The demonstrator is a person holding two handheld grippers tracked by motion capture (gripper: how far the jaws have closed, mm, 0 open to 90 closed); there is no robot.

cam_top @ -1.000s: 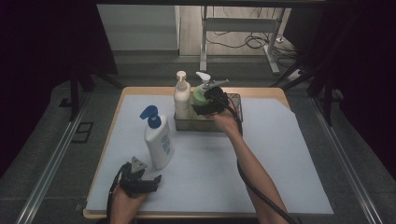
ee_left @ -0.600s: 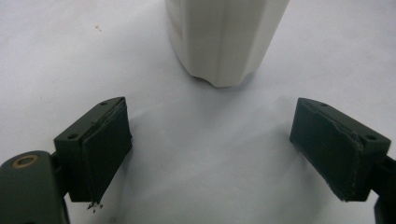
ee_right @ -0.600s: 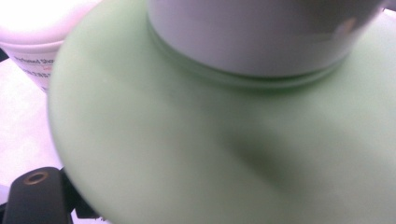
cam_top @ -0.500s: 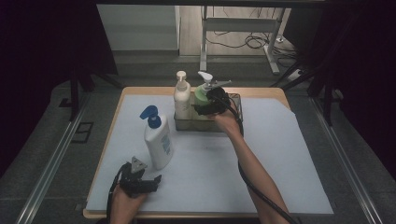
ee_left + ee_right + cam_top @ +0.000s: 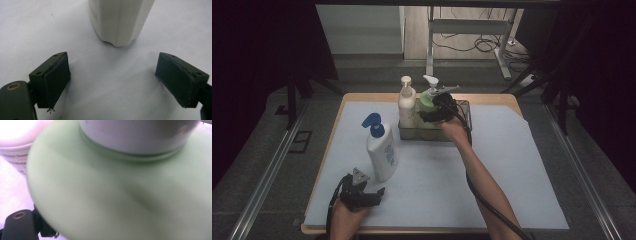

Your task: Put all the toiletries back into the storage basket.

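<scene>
A staged recording bay in a lab or workshop is suggested rather than a home. A wooden desk [image 5: 507, 98] is covered by a white sheet [image 5: 492, 165] and is enclosed on both sides by black curtains [image 5: 257, 60]. Grey flooring is seen around it, with metal rails [image 5: 267, 170] running alongside. Behind the desk, loose cables [image 5: 472, 44] are spread on the floor beside a metal stand [image 5: 432, 35].
</scene>
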